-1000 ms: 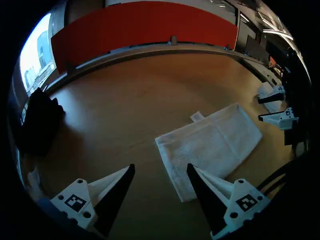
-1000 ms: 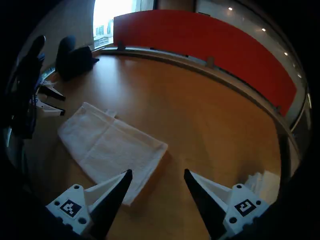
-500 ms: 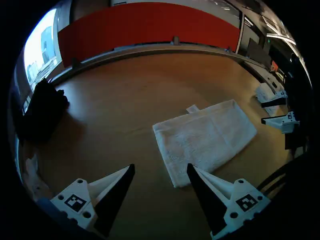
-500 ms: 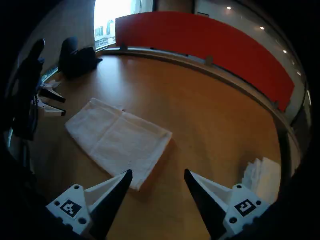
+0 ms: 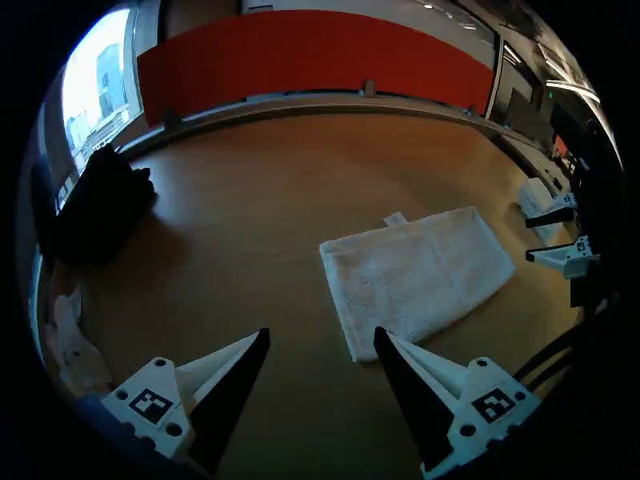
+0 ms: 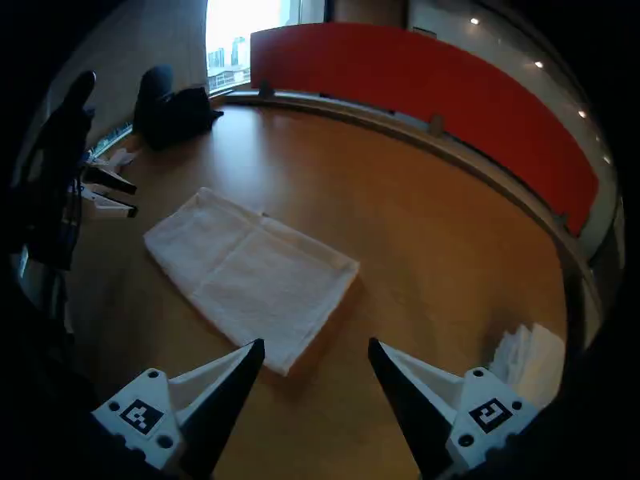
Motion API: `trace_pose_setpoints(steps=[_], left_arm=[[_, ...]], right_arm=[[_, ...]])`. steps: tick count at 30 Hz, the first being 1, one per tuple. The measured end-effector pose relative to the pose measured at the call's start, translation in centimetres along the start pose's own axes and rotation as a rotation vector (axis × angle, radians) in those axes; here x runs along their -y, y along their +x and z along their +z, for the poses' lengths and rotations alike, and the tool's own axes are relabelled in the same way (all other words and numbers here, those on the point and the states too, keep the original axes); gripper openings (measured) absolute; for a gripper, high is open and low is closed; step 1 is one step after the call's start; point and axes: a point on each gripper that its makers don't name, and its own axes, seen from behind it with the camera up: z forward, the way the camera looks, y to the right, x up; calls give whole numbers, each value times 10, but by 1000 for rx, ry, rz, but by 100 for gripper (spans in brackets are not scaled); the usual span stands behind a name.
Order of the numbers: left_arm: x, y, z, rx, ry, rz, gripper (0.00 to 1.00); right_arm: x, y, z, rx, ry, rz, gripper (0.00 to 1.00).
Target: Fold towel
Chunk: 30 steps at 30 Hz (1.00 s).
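Note:
A white towel (image 5: 416, 272) lies folded flat on the wooden table (image 5: 264, 208), its small tag sticking out at the far edge. My left gripper (image 5: 322, 344) stands open just short of the towel's near corner, nothing between its fingers. In the right gripper view the same towel (image 6: 252, 276) lies ahead and to the left. My right gripper (image 6: 315, 356) is open and empty above the towel's near corner. The left gripper (image 6: 108, 196) appears at the left edge of the right gripper view, and the right gripper (image 5: 556, 236) at the right edge of the left gripper view.
A dark bag (image 5: 100, 208) sits at the table's far left, seen also as the bag (image 6: 176, 112) by the window. A stack of white cloths (image 6: 528, 360) lies on the table at the right. A red partition (image 5: 312, 52) runs along the far edge.
Both grippers have drawn back a little from the towel, which now lies slightly farther ahead in each view. The towel itself has kept its shape.

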Motion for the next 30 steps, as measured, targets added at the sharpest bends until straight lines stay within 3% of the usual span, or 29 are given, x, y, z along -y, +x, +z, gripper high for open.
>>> trace_pose_setpoints(steps=[10,30], left_arm=[[4,-14,-20,-11,33,-64,97],[12,-32,-49,-21,79,-128,97]], right_arm=[[7,5,4,0,48,-42,100],[17,-9,17,52,111,-94,99]])
